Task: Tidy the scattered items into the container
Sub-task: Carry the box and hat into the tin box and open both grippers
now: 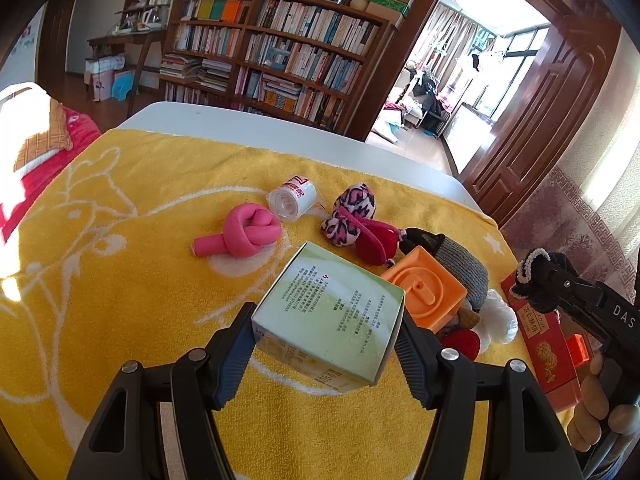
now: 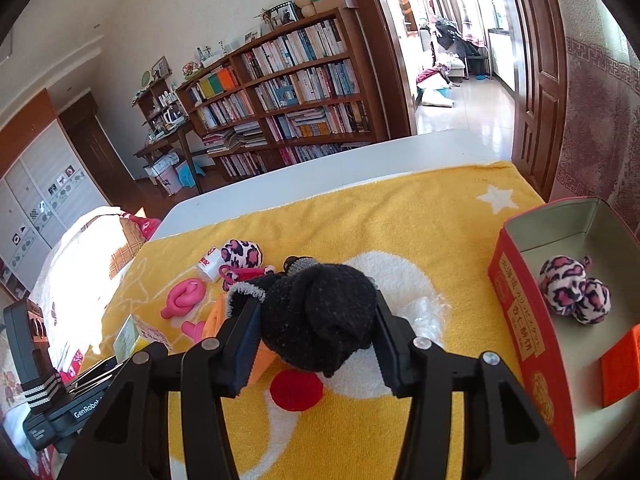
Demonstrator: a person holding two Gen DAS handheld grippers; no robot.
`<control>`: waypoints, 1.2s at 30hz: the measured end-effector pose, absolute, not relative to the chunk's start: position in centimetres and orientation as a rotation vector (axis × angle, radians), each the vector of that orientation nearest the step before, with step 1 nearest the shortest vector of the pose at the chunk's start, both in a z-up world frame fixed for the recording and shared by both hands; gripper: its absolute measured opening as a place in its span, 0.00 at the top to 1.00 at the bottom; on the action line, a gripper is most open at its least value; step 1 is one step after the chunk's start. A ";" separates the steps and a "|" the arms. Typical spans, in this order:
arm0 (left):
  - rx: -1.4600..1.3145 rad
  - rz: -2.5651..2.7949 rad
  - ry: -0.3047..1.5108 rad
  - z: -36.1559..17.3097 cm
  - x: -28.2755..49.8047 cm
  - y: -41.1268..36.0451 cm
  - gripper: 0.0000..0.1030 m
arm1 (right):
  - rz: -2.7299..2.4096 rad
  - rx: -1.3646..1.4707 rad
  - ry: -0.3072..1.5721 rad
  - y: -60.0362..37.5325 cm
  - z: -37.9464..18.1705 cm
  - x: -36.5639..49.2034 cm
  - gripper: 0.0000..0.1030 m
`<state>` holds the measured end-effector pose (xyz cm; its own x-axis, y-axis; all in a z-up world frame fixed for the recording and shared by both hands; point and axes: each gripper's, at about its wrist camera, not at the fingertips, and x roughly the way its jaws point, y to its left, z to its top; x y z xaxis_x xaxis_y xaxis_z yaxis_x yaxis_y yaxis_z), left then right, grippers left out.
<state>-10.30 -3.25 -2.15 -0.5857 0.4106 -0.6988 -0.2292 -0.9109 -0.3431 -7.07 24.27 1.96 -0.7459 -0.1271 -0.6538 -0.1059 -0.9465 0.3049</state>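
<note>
Left wrist view: the left gripper (image 1: 326, 354) clamps a pale green box (image 1: 328, 316) between its two black fingers, holding it tilted and lifted above the yellow towel (image 1: 120, 264) that covers the white table (image 1: 240, 120). Beyond the box lie a knotted pink tube (image 1: 244, 236), a white roll (image 1: 291, 198), a leopard-print plush (image 1: 352, 216) with a red piece attached, an orange block (image 1: 426, 294) and a grey knit item (image 1: 460, 270). In the right wrist view, the right gripper (image 2: 316, 340) pinches a black sock (image 2: 316, 316) between its fingers, the bundle filling the gap and raised above the towel. To its right stands the open red box (image 2: 524, 332), the container, at the towel's edge; inside rest a second leopard-print plush (image 2: 572, 290) and an orange-red packet (image 2: 622, 364), set apart from each other.
</note>
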 end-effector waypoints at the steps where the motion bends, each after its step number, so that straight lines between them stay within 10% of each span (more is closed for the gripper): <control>1: -1.174 2.492 -0.297 -1.9 -10.1 -2.9 0.35 | -2.887 1.109 -0.520 24.7 2.1 -6.7 0.47; 36: -0.975 2.244 0.031 4.0 -4.7 19.8 0.35 | -3.175 0.951 -0.806 42.3 3.3 4.0 0.47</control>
<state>-4.70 19.84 4.04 -0.4877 0.5781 -0.6542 -0.5958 -0.7681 -0.2347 4.01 42.29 3.34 -0.8113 0.1183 -0.5726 -0.3771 -0.8543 0.3578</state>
